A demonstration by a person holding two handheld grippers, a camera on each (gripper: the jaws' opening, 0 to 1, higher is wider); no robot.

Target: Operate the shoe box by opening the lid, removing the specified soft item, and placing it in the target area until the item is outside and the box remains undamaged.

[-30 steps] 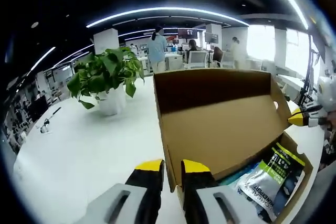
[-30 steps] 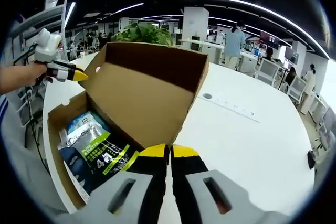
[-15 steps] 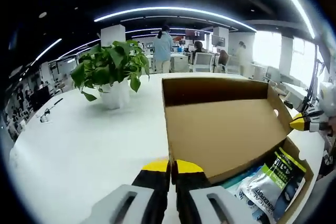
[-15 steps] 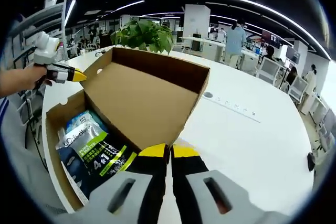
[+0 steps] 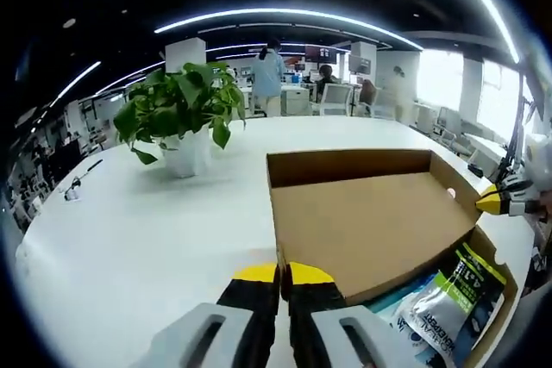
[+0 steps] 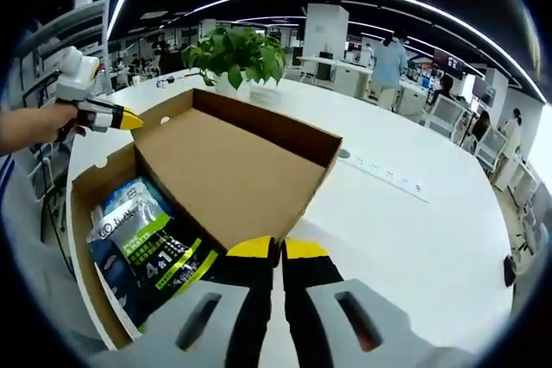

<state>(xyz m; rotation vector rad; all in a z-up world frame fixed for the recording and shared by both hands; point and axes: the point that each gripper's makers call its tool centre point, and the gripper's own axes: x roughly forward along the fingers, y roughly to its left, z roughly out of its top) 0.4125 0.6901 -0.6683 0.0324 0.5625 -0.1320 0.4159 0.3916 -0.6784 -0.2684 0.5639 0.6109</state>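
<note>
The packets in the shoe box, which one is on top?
The grey packet with the green band and "4 in 1" lies on top; the blue packet peeks out beneath it.

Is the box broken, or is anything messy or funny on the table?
Nothing stands out. The brown cardboard shoe box looks whole, with its lid folded back open. The green and white soft packet lies neatly inside it.

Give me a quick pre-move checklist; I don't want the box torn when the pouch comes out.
1. Lid open, folded well back: ok.
2. Pouch exposed in the box: ok.
3. Box undamaged: no tears seen, ok.
4. Left gripper open for a grasp: not ok, jaws shut.
5. Right gripper open: not ok, jaws shut.
6. Target area located: cannot tell.
</note>
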